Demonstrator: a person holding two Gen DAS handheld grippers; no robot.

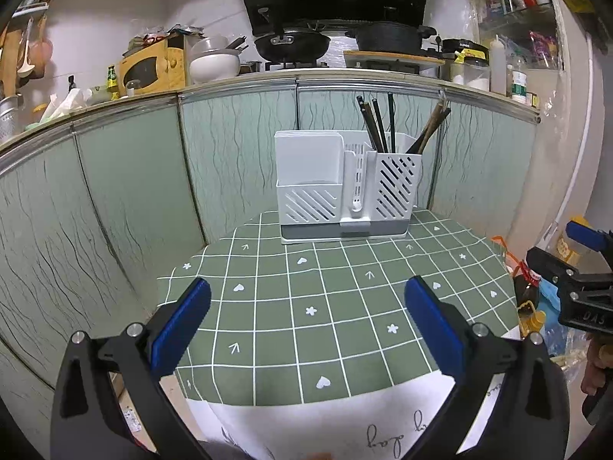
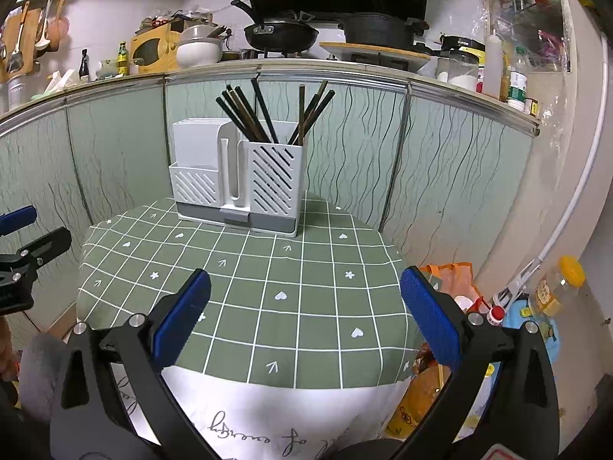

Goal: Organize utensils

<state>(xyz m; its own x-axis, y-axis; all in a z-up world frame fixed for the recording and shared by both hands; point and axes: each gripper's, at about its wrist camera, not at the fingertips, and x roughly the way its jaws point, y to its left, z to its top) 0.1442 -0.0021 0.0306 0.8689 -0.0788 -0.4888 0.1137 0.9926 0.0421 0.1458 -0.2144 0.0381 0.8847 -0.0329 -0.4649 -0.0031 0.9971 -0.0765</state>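
Readable writing first: black cursive script on the white cloth hanging over the near edge of the surface, upside down to both cameras; I make out "of" in the right wrist view and not much else with confidence. Raised letters on the right gripper's body in the left wrist view read roughly "DAS". Labels on counter bottles too small to read.

Left gripper: fingers spread wide, nothing between them, hovering over the near part of the green grid cloth, aimed toward the far edge. Right gripper: fingers likewise spread wide and empty, held level over the near edge. Each gripper shows at the side of the other's view, so they sit side by side, apart.

White utensil holder stands upright at the far edge of the surface, against the green cabinet panels. Dark chopsticks stand tilted in its right-hand slotted compartment; its lower left compartment shows nothing inside.
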